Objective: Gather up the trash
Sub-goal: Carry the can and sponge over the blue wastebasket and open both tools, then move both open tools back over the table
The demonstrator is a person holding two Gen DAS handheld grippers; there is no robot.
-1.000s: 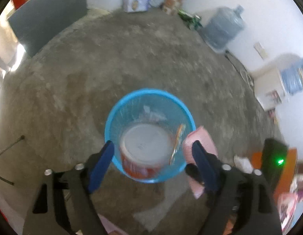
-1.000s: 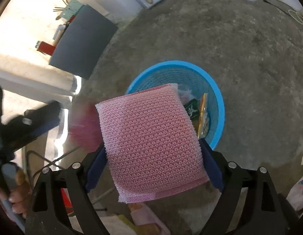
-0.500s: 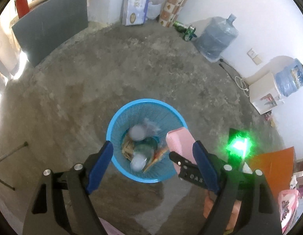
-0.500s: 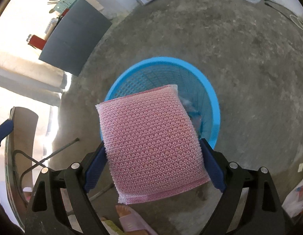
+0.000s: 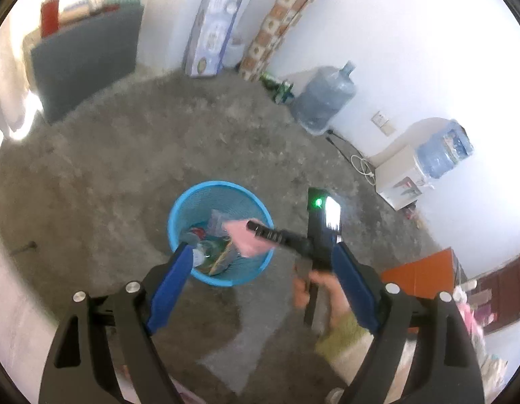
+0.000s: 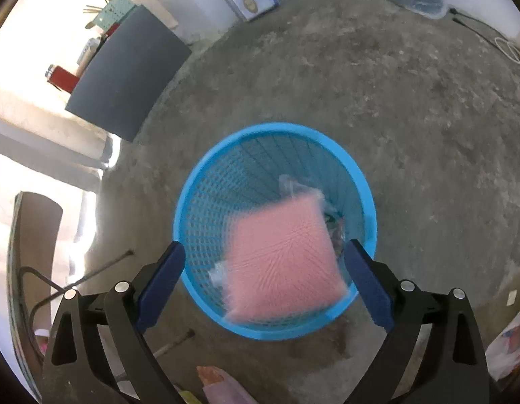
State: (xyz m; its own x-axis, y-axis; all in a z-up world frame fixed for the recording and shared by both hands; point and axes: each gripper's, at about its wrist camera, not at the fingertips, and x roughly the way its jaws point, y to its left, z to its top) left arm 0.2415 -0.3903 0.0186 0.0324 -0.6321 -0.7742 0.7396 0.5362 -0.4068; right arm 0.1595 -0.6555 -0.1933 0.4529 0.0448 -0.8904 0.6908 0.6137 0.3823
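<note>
Concrete floor [image 6: 411,107], dark board [image 6: 125,74] leaning at wall, water jug [image 5: 323,97] well apart. Blue basket [image 6: 206,208] below both grippers. Right gripper [image 6: 265,266] just opened; pink pad [image 6: 283,256] blurred, loose over basket. Left gripper [image 5: 260,269] apart, empty

**Colours in front of you**

Your mesh wastebasket [image 6: 206,208] is bright sky blue, its wall a grid of small holes. The netted packet [image 6: 283,256] over it reads soft pink, its weave blurred into fine streaks. Your right gripper [image 6: 263,262] and left gripper [image 5: 260,272] are black with royal-blue pads [image 6: 162,282]. The floor [image 6: 411,107] is mottled grey concrete. Against the white wall [image 5: 411,50] you see a translucent blue water jug [image 5: 322,99] and a brown-and-cream patterned box [image 5: 280,23].
</note>
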